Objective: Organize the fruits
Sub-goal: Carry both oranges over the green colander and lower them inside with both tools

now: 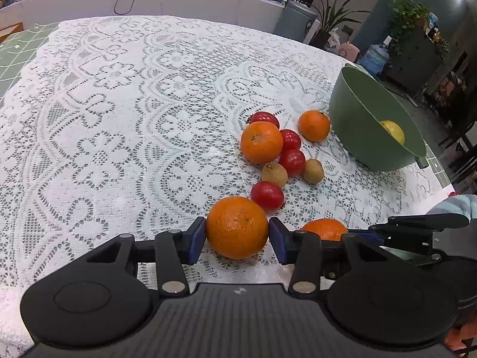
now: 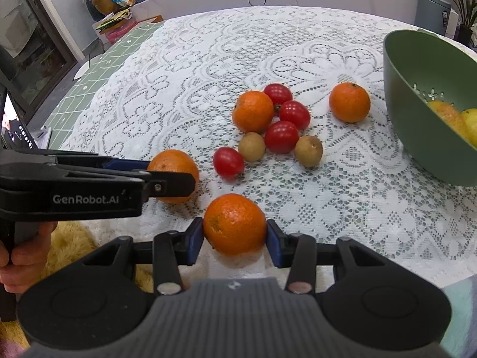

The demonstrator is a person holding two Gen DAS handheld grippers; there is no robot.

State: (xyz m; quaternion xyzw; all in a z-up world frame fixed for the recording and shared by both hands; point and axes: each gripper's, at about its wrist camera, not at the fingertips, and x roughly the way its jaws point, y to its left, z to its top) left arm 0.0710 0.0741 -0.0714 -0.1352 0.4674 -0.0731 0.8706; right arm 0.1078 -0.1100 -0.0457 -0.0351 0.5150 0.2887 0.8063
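My left gripper (image 1: 237, 237) is shut on an orange (image 1: 237, 227) low over the lace cloth; it also shows from the side in the right wrist view (image 2: 171, 176), with its orange (image 2: 174, 164). My right gripper (image 2: 234, 240) is shut on another orange (image 2: 234, 223), which peeks out behind my left fingers in the left wrist view (image 1: 325, 228). Two more oranges (image 2: 252, 115) (image 2: 349, 102), several red tomatoes (image 2: 281, 136) and two brown longans (image 2: 309, 151) lie loose ahead. A green bowl (image 2: 417, 95) at the right holds yellow fruit (image 2: 447, 113).
A white lace cloth (image 2: 208, 68) covers the table, with a green checked mat (image 2: 98, 83) past its left edge. A counter with clutter and potted plants (image 1: 331, 15) lies beyond the far edge. A person's hand (image 2: 18, 256) holds the left gripper's handle.
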